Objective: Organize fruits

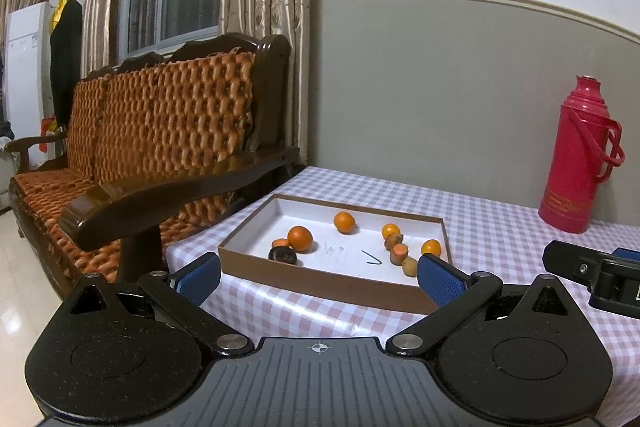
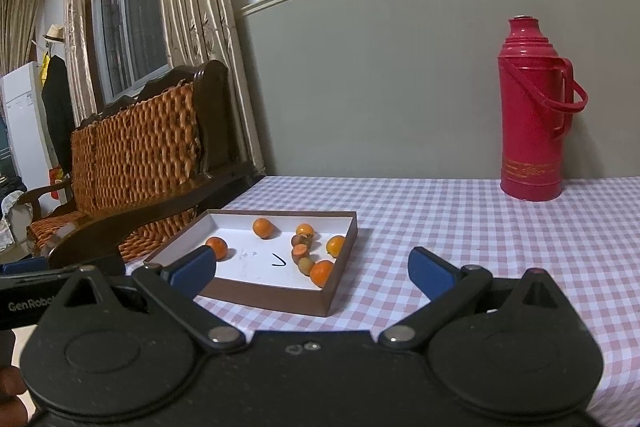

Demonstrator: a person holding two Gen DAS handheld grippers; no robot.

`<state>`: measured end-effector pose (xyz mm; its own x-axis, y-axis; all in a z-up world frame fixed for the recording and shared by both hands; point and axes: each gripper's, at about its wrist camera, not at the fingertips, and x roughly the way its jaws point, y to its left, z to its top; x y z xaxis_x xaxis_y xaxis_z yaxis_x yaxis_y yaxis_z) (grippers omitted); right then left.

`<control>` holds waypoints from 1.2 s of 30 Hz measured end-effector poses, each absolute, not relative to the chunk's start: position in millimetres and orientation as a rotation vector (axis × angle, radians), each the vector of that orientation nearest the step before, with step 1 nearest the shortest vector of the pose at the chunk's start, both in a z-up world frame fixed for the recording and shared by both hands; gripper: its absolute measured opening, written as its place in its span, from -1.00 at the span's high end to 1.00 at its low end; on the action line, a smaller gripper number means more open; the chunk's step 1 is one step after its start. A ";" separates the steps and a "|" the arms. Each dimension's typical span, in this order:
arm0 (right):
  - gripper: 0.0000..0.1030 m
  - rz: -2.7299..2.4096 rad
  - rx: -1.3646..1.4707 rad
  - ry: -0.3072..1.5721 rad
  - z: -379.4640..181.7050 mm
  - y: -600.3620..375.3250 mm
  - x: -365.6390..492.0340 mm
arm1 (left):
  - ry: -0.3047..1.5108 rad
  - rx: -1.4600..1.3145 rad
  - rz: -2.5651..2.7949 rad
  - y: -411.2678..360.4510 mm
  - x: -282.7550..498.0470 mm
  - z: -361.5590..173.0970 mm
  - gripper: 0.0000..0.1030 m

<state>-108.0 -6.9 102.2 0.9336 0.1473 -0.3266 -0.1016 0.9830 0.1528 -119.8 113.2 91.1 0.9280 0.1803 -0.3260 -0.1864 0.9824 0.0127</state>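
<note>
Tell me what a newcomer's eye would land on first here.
The red thermos stands upright at the far right of the checked table, against the grey wall. Left of it, a shallow box holds scattered oranges. Both grippers hover before it, jaws open.

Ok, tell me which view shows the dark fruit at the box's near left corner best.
Left wrist view: the dark fruit lies unobstructed inside the box. In the right wrist view, that corner sits behind the right tool's left finger, hiding the fruit.

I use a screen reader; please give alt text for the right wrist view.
An open right gripper hangs over a checked tablecloth, facing a shallow brown tray of oranges and small brownish fruits. A red thermos stands by the wall; a wooden sofa sits left.
</note>
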 end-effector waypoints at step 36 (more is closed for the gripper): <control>-0.88 0.135 0.133 0.349 100.1 -5.0 -106.5 | 0.335 -0.012 0.178 111.4 -118.7 91.4 -1.00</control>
